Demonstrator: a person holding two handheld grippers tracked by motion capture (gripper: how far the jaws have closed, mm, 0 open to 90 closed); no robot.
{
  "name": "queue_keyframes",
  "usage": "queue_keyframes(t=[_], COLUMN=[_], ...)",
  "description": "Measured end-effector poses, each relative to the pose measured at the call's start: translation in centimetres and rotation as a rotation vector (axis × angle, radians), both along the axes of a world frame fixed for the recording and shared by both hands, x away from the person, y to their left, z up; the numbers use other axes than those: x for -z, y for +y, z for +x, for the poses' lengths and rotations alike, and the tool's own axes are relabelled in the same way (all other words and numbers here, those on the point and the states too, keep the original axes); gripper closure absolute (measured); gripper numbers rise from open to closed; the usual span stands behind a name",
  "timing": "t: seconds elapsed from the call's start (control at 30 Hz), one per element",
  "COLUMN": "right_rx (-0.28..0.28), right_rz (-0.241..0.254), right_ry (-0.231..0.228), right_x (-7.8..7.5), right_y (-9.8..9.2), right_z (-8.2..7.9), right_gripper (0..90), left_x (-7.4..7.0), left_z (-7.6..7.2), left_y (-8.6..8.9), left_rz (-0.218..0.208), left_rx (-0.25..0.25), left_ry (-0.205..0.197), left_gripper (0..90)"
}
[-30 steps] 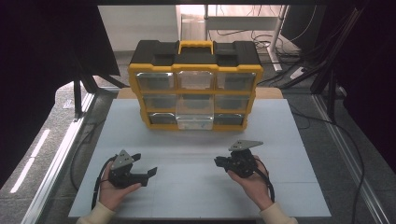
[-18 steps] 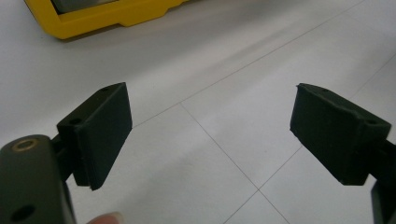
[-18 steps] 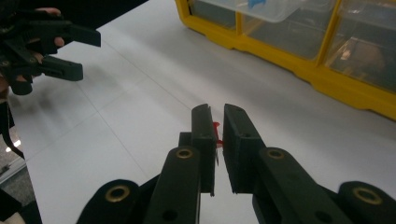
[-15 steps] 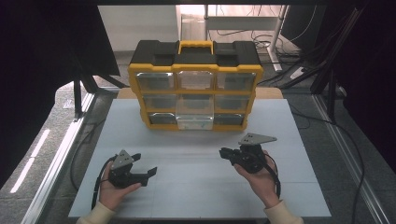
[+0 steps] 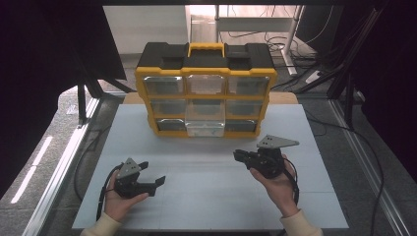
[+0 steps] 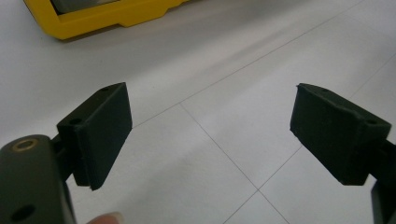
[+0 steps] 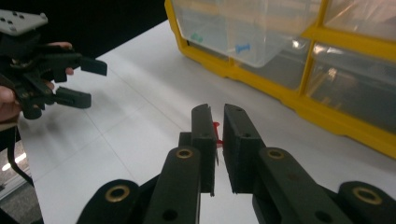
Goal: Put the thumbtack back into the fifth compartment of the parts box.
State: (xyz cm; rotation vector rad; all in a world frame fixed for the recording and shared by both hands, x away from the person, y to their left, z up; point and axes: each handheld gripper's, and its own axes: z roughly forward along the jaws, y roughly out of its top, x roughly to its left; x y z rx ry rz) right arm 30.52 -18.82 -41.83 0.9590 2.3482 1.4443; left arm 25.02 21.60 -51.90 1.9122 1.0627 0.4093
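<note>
The right gripper (image 7: 218, 140), jaws closed on a small red part (image 7: 215, 127) (barely visible), hovers at the desk's (image 5: 206, 196) right, near the yellow organizer (image 5: 206, 93); the left gripper (image 5: 152, 174) waits wide open and empty. Next, judging by the protruding drawer (image 5: 205, 127): deliver the part there.

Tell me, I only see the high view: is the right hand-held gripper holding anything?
Observer: Yes. In the right gripper view, the right hand-held gripper is shut on a small red piece.
Visitor: And the left one?
Observer: The left hand-held gripper stands wide open, with bare white table between its jaws.
Visitor: Anything in that stuck-out drawer?
Observer: A small blue bit shows through the clear drawer.
</note>
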Motion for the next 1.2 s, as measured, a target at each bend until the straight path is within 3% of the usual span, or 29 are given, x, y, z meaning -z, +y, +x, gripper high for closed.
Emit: queue_keyframes(t=[0.47,1.2], right_rx=[0.012,0.041], right_rz=[0.046,0.102], right_ry=[-0.045,-0.072], right_x=[-2.0,-4.4], right_y=[0.4,1.4], right_z=[0.5,3.9], right_gripper=[83.1,83.1], left_x=[0.0,0.1], left_z=[0.0,0.0], left_y=[0.1,0.2], left_rz=[0.003,0.005], left_rx=[0.002,0.001], left_ry=[-0.002,0.000], left_gripper=[12.9,12.9])
